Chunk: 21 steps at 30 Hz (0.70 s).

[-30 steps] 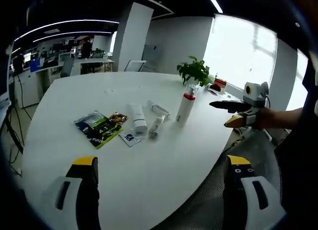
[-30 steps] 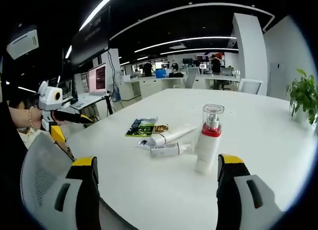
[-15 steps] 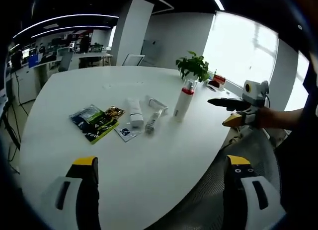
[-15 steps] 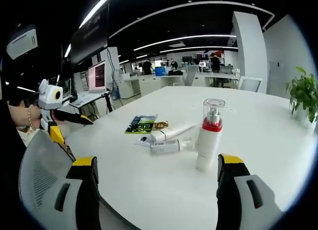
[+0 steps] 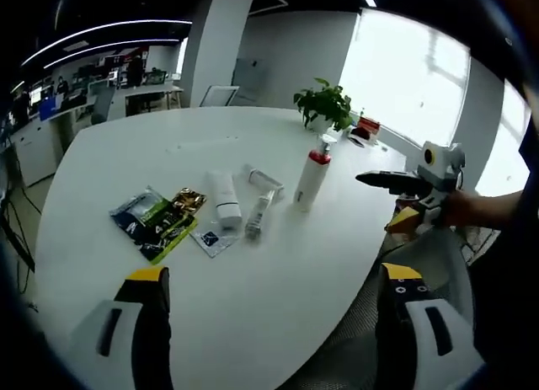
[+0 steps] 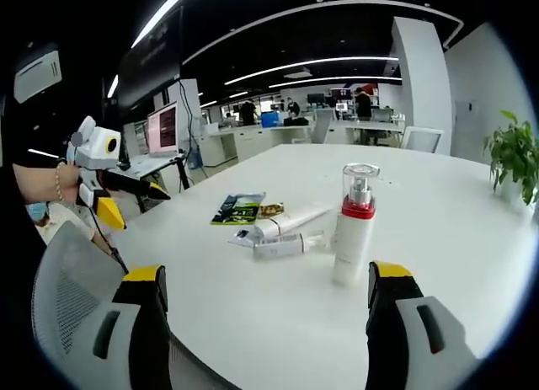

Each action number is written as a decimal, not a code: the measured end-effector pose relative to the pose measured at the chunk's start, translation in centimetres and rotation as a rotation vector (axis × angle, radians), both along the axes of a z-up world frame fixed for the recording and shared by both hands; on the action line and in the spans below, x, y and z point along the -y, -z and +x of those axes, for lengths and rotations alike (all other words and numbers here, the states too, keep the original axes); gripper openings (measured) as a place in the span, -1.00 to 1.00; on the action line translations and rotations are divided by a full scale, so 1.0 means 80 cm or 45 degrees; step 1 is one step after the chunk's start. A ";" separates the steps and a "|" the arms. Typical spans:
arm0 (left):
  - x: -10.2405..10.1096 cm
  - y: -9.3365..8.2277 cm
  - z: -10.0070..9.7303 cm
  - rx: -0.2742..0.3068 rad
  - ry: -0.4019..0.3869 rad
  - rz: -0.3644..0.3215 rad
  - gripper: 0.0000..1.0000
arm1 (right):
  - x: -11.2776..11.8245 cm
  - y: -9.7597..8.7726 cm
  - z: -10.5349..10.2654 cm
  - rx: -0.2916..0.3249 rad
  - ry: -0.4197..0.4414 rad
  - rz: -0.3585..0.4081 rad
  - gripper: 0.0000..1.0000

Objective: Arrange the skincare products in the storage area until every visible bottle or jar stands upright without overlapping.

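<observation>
A white pump bottle with a red collar and clear cap [image 5: 312,176] [image 6: 352,226] stands upright on the white round table [image 5: 253,306] [image 6: 455,213]. Beside it lie two white tubes, a larger one [image 5: 222,200] [image 6: 290,222] and a smaller one [image 5: 257,215] [image 6: 282,246], with a third small white item [image 5: 267,180] behind. My left gripper [image 5: 267,276] is open over the table's near side, nothing between its jaws. My right gripper [image 6: 263,276] is open too, short of the bottle. Each gripper also appears in the other's view: the right [image 5: 404,200], the left [image 6: 126,198].
Flat sachets, green-blue [image 5: 154,221] [image 6: 239,211], gold [image 5: 187,200] and a small white one [image 5: 210,237], lie beside the tubes. A potted plant [image 5: 324,106] [image 6: 510,158] stands at the table's far edge. A mesh office chair [image 6: 72,280] [image 5: 404,255] sits at the near edge. Desks and monitors fill the background.
Both views have shifted slightly with the hands. The left gripper has risen a little in the right gripper view. The products on the table have not moved.
</observation>
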State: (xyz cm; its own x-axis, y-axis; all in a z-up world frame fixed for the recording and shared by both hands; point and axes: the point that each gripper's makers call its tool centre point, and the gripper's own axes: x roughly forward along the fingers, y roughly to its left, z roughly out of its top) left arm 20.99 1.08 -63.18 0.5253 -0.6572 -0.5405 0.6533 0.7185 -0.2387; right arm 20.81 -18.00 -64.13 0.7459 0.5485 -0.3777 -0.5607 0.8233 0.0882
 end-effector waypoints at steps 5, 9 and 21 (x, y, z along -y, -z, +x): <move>0.012 -0.005 0.026 0.035 0.035 0.033 0.98 | 0.002 0.001 0.001 -0.001 0.008 0.005 0.97; 0.022 -0.007 0.042 0.030 0.050 0.034 0.98 | 0.003 0.002 0.002 -0.005 0.014 0.003 0.96; 0.042 0.010 0.095 -0.018 0.103 0.125 0.92 | 0.006 0.006 0.002 -0.018 0.029 -0.009 0.94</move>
State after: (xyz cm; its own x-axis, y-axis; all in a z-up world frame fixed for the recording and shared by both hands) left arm 28.58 -2.26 -63.97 0.4644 -0.6405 -0.6116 0.7071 0.6840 -0.1793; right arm 21.01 -18.46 -64.61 0.7528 0.5285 -0.3924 -0.5404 0.8366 0.0902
